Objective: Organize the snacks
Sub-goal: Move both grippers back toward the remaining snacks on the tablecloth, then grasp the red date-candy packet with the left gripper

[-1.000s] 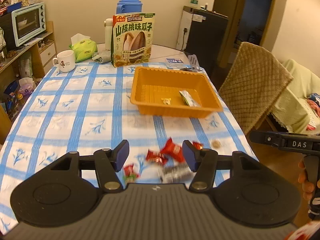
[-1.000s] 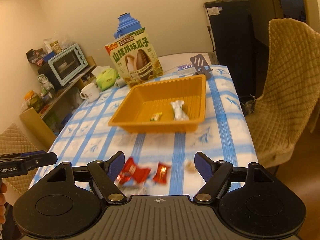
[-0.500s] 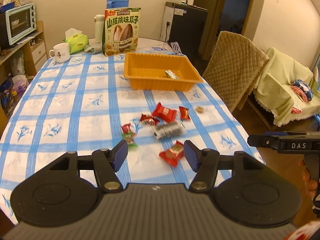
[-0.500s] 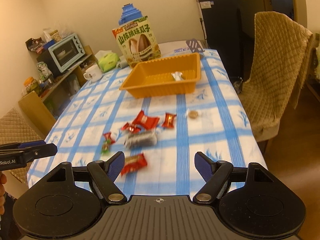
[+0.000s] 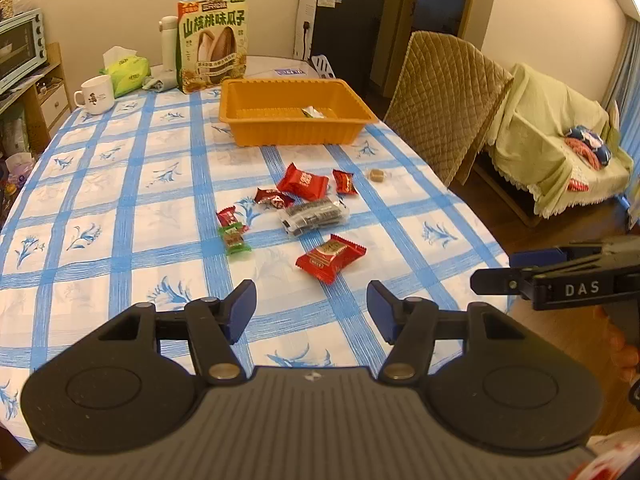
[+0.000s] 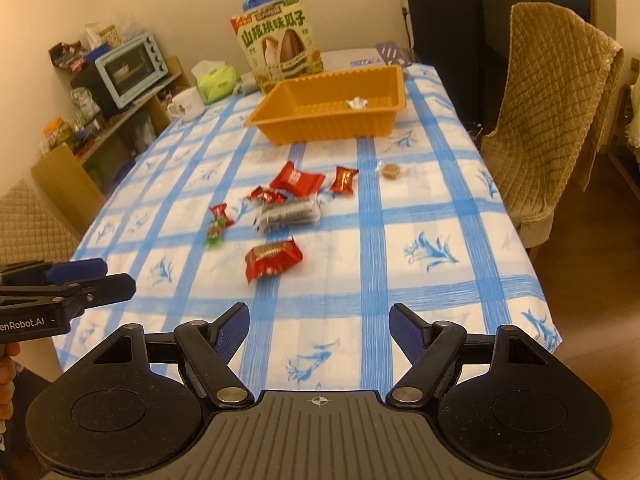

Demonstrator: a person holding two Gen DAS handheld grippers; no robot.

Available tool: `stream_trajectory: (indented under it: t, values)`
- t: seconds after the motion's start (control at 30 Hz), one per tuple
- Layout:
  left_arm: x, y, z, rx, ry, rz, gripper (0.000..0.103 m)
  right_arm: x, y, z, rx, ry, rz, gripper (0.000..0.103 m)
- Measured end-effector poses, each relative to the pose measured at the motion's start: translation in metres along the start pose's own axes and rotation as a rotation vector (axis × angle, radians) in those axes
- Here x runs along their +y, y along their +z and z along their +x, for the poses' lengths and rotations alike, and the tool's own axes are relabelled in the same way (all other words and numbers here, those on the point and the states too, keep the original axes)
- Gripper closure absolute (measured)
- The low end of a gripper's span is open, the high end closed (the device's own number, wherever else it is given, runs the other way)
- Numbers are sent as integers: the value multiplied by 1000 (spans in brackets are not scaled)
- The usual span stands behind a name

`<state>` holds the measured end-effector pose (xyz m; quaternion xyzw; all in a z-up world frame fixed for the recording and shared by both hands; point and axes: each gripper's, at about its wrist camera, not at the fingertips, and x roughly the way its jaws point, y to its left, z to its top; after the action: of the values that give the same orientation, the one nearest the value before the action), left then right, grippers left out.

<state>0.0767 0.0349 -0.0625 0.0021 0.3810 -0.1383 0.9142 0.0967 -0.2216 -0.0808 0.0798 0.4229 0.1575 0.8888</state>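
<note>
Your left gripper hangs over the near edge of the table, jaws apart, nothing between the pads. Your right gripper sits beside it over the same edge, jaws wider, also empty. Each gripper shows in the other's view, at the side edge, with fingers of your hand under it.

Snacks, near to far on the blue-checked cloth:
- red packet, closest, just ahead of the left gripper's fingertips, not touching them
- green candy with a small red candy right behind it, to the left
- clear dark-print packet mid-cluster
- dark red wrapper touching its far-left corner
- larger red packet and a small red candy behind those
- brown round sweet off alone to the right

Beyond the cluster, well apart: orange tray, with one silvery-green wrapped piece visible inside. Behind the tray a sunflower seed bag stands upright, white mug and green tissue pack to its left. Quilted chair at the table's right side
</note>
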Motion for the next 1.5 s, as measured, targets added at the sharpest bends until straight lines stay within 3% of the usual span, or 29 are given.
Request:
stream_trajectory:
  t: [0.33,0.77,1.17,1.5]
  values:
    - [-13,6,35,39,-12,49,47,-12,10,29,36,10,-26,26]
    - [-28,27,101,80,-8,154,51,-53,26,46,61,-23,30,26]
    - [-27,35,161,187,11,253,53,-82,33,51,83,-48,86,26]
    - [-27,38,187,237,4,262,55,-99,40,55,93,-71,120,26]
